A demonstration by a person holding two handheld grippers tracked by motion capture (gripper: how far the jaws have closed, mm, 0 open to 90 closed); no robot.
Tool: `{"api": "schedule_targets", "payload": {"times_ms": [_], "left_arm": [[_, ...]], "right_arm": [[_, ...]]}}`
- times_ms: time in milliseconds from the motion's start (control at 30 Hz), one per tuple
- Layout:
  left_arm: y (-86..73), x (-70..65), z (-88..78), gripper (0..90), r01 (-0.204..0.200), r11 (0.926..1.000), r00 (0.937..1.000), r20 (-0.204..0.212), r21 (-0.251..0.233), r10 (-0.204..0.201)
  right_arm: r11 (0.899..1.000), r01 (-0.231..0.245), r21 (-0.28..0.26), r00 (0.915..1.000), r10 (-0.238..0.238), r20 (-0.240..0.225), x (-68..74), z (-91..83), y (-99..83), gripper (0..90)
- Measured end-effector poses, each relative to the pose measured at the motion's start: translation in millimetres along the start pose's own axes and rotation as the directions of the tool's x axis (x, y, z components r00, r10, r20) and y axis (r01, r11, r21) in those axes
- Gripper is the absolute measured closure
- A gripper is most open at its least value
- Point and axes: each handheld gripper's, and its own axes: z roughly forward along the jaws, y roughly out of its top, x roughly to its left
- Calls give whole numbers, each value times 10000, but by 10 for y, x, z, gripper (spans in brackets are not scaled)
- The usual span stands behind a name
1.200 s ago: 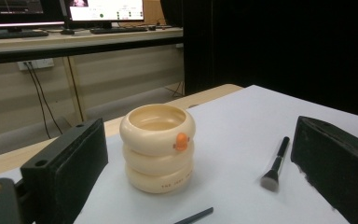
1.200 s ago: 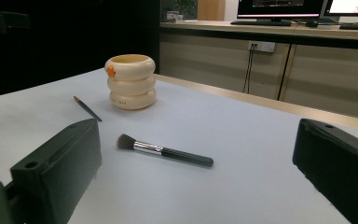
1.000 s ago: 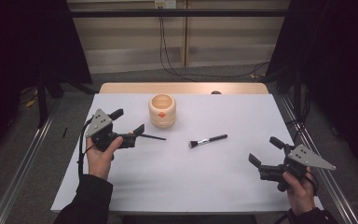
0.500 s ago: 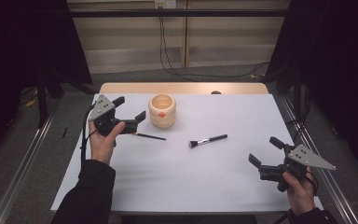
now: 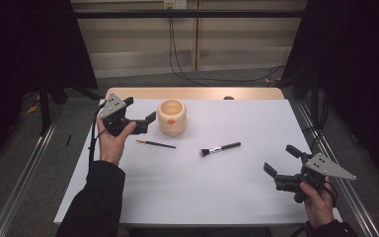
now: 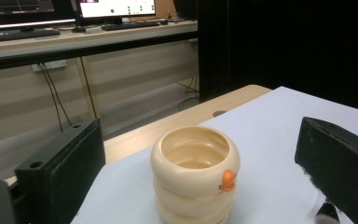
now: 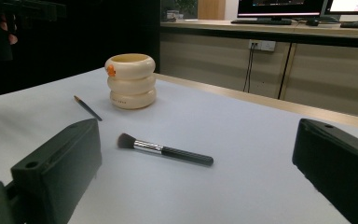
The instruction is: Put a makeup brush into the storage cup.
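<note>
A cream ringed cup (image 5: 171, 117) with an orange dot stands at the far left-centre of the white table. My left gripper (image 5: 139, 109) hovers just left of it, open and empty; the left gripper view frames the cup (image 6: 195, 179) between its wide-apart jaws. A thin brown-tipped stick brush (image 5: 155, 143) lies in front of the cup. At mid-table lies a black-handled makeup brush (image 5: 220, 148). My right gripper (image 5: 281, 160) is held open and empty at the near right. Its own view looks across the makeup brush (image 7: 165, 150) toward the stick brush (image 7: 87, 108) and cup (image 7: 130, 81).
A white sheet (image 5: 217, 197) covers the table, with bare wood (image 5: 197, 93) along the far edge. Metal rails (image 5: 24, 173) run along both sides. A cable (image 5: 94, 136) hangs from the left gripper. Bristles of the makeup brush (image 6: 326, 213) show beside the left gripper's right jaw.
My left gripper has lifted off the table and moved away toward the far left, beside the cup. The stick brush lies where it was. The right gripper has stayed still.
</note>
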Motion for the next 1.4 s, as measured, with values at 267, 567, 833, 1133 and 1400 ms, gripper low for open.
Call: {"api": "schedule_targets", "payload": {"times_ms": [267, 567, 833, 1133, 1400], "left_arm": [[-40, 65, 42, 8, 546, 9911, 9985, -46, 1210, -545], [-33, 100, 76, 31, 391, 9662, 9986, 233, 2546, -466], [29, 109, 113, 73, 221, 9355, 9986, 375, 3527, -377], [7, 135, 178, 162, 104, 8970, 9940, 934, 4419, -575], [-65, 175, 243, 242, 8, 8572, 9860, 1428, 5149, -867]], "right_arm": [[10000, 27, 46, 10000, -27, 64, -3, 3, 1, 7], [9999, 27, 136, 9999, -29, 118, 1, 10, -2, 7], [9997, 42, 227, 9999, -45, 115, -1, 10, -5, 7], [9997, 47, 246, 9999, -49, 93, -2, 10, -6, 7], [9996, 15, 267, 9999, -18, 112, -5, 13, -7, 4]]}}
